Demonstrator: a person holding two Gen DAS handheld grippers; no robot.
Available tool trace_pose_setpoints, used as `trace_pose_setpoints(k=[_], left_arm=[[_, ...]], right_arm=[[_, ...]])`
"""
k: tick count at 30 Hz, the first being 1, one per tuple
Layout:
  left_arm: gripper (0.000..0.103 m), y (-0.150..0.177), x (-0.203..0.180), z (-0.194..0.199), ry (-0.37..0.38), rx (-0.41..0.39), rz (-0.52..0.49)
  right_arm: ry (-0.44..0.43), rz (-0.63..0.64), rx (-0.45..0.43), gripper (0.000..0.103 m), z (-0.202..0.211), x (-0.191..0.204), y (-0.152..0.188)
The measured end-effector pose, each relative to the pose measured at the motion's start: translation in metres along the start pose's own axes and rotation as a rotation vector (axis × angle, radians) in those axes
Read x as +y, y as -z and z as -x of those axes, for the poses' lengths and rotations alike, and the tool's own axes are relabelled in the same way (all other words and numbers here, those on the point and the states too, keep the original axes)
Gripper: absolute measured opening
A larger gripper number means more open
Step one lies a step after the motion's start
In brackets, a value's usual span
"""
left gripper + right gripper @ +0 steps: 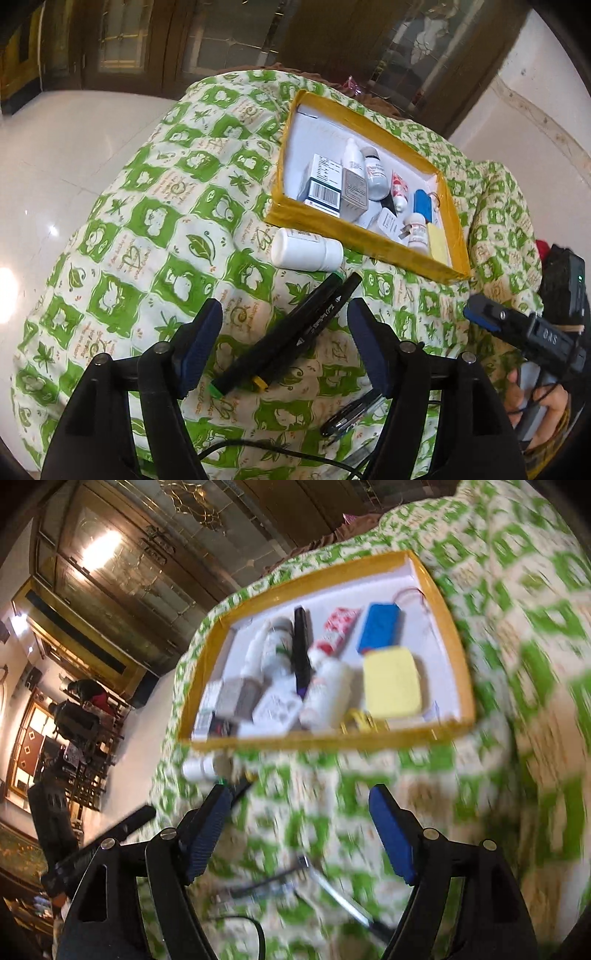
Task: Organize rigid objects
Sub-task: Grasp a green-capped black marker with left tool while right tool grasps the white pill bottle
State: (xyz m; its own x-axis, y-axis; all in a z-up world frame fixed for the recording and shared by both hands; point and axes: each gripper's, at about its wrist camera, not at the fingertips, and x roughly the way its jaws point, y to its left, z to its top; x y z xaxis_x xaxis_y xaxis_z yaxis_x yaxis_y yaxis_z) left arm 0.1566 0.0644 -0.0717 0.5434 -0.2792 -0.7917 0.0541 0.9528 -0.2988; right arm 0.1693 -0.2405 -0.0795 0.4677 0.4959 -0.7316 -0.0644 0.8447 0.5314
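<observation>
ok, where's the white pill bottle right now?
In the left wrist view the white pill bottle lies on its side on the green-patterned cloth, just outside the yellow tray's near-left corner, beyond the two black markers.

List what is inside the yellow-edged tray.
The tray holds cartons, white bottles, a red-patterned tube, a blue block and a yellow pad; anything beneath them is hidden.

A table draped in a green-and-cream printed cloth [155,229] carries a yellow-rimmed tray [354,236] beyond the jaws, a white bottle [306,253] lying just before it, two black markers [291,332] between the jaws, and a pen [351,411] nearer.
</observation>
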Motion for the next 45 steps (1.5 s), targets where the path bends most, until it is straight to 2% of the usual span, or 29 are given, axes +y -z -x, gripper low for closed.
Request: trace_pose_setpoints(k=[3,7,10,13,15,16,19,22,24,27,30,36,42,44,45], left_arm=[[0.069,0.001,-0.010,-0.007,-0.034,0.013,-0.060],[0.047,0.007,-0.003,-0.025,-0.067,0.099,-0.074],[0.046,0.010,-0.004,-0.033,-0.078,0.130,-0.091],[0.041,0.014,-0.008,-0.046,-0.102,0.186,-0.125],[0.039,0.013,-0.011,-0.047,-0.102,0.178,-0.138],[0.033,0.012,-0.013,-0.048,-0.102,0.176,-0.147],[0.027,0.014,-0.018,-0.048,-0.091,0.177,-0.168],[0.023,0.015,-0.021,-0.046,-0.043,0.197,-0.161],[0.020,0.016,-0.018,-0.046,0.006,0.218,-0.117],[0.019,0.019,-0.010,-0.044,0.062,0.238,-0.047],[0.019,0.021,-0.001,-0.041,0.050,0.232,-0.004],[0.019,0.023,0.012,-0.040,0.022,0.222,0.037],[0.019,0.026,0.012,-0.042,0.010,0.228,0.022],[0.019,0.026,0.011,-0.043,0.013,0.230,0.025],[0.020,0.025,0.009,-0.045,0.013,0.232,0.025]], right_arm=[[0.014,-0.002,0.013,0.073,0.002,-0.002,0.010],[0.017,0.003,0.010,0.073,0.002,0.000,0.013],[0.014,0.006,0.018,0.073,0.000,0.000,0.017],[0.011,-0.004,0.026,0.073,0.000,0.000,0.026],[0.010,-0.013,0.031,0.073,-0.001,-0.002,0.027],[0.010,-0.017,0.034,0.073,-0.002,-0.002,0.028],[0.012,-0.017,0.042,0.073,-0.007,0.001,0.028],[-0.004,-0.015,0.063,0.073,-0.014,0.010,0.024],[-0.021,0.008,0.074,0.073,-0.020,0.022,0.020],[-0.021,0.088,0.098,0.073,-0.037,0.049,0.012],[-0.031,0.149,0.137,0.073,-0.064,0.077,0.001],[-0.034,0.153,0.187,0.073,-0.117,0.120,-0.013],[0.037,0.150,0.224,0.073,-0.152,0.132,-0.011],[0.067,0.174,0.195,0.056,-0.149,0.131,-0.010],[0.072,0.192,0.182,0.055,-0.145,0.131,-0.009]])
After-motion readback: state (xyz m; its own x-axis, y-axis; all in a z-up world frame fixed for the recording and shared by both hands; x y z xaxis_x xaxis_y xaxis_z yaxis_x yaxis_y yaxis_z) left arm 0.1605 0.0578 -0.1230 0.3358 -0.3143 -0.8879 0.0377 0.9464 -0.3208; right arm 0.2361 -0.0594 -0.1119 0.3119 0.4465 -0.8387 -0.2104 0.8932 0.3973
